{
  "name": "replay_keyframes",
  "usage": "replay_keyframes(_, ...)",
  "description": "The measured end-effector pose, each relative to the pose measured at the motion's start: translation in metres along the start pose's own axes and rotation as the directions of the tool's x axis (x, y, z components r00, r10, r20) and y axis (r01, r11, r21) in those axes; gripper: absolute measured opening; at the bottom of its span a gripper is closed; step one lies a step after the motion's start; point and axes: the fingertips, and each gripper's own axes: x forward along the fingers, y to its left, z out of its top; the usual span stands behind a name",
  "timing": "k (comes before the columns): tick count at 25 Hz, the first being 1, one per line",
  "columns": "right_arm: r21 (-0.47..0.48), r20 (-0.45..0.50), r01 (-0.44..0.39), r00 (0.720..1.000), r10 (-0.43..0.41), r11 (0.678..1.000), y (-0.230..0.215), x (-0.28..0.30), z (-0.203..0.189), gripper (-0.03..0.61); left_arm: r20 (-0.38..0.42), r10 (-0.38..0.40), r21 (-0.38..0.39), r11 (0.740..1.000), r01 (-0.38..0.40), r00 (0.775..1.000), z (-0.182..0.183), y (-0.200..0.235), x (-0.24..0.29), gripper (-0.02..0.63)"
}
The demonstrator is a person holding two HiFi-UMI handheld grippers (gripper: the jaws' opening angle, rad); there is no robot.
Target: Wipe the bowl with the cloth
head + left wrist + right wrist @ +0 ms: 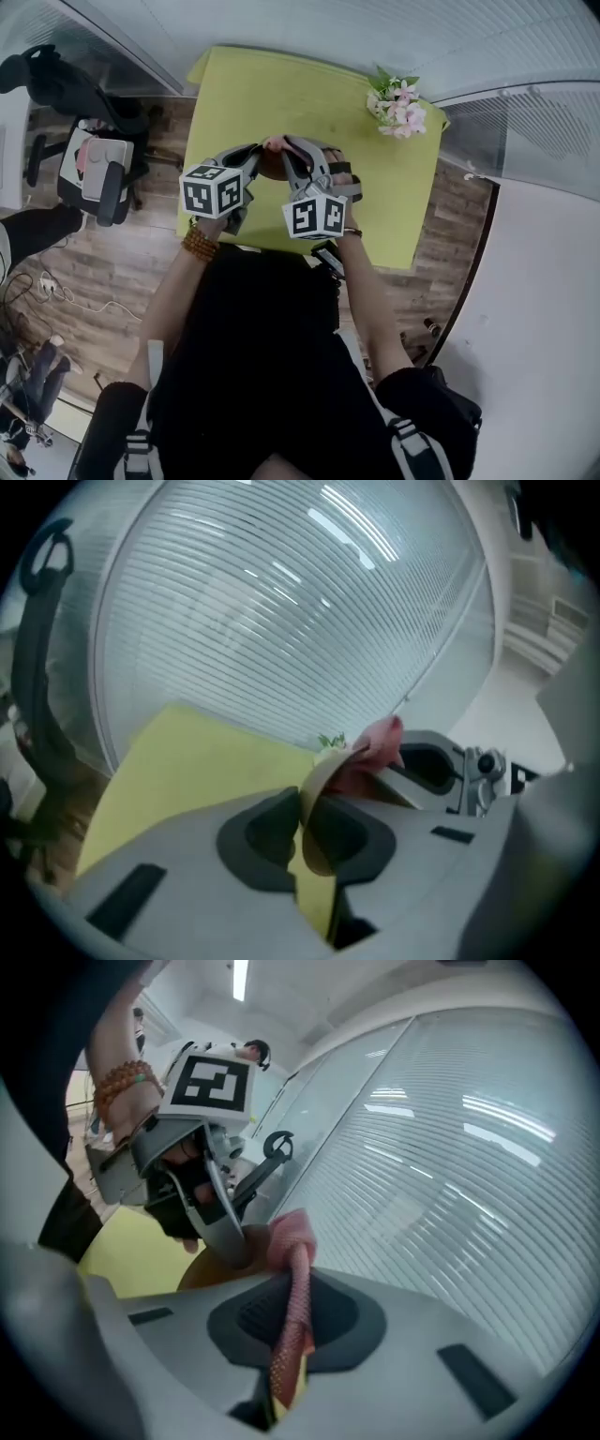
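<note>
Left gripper (302, 829) pinches the bowl (319, 772) rim; right gripper (292, 1321) clamps the pink cloth (291, 1234).

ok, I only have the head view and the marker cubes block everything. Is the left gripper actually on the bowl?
Observer: Yes. The left gripper view shows the left gripper shut on the bowl, with its thin rim pinched between the pads.
Operator: And the right?
Observer: The right gripper is shut on the pink cloth, which runs up between its jaws.
Operator: Cloth at the bowl?
Observer: Its bunched end looks pressed against the rim, just beside the left gripper's tip.
</note>
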Motion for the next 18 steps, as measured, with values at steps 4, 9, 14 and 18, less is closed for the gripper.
replay_keyframes(4, 0.154, 0.029, 0.074, 0.996, -0.08, 0.985, -0.012, 0.0, 0.007, 0.022, 0.176, -0.055, -0.299, 0.948, 0.106, 0.983, 0.016, 0.002, -0.005, 0.058)
replay_keyframes(9, 0.269, 0.011, 0.179, 0.982, -0.189, 0.946, -0.024, -0.005, 0.006, 0.026, 0.319, -0.024, -0.491, 0.851, 0.187, 0.947, 0.023, 0.006, -0.012, 0.064)
replay_keyframes(14, 0.459, -0.001, 0.217, 0.97, -0.243, 0.862, -0.029, -0.017, -0.005, 0.025, 0.391, -0.043, -0.578, 0.765, 0.282, 0.919, 0.017, 0.002, -0.014, 0.064)
replay_keyframes(18, 0.541, 0.031, 0.175, 0.973, -0.228, 0.822, -0.038, -0.015, -0.005, 0.025, 0.463, -0.113, -0.638, 0.646, 0.419, 0.879, 0.014, -0.007, -0.01, 0.067)
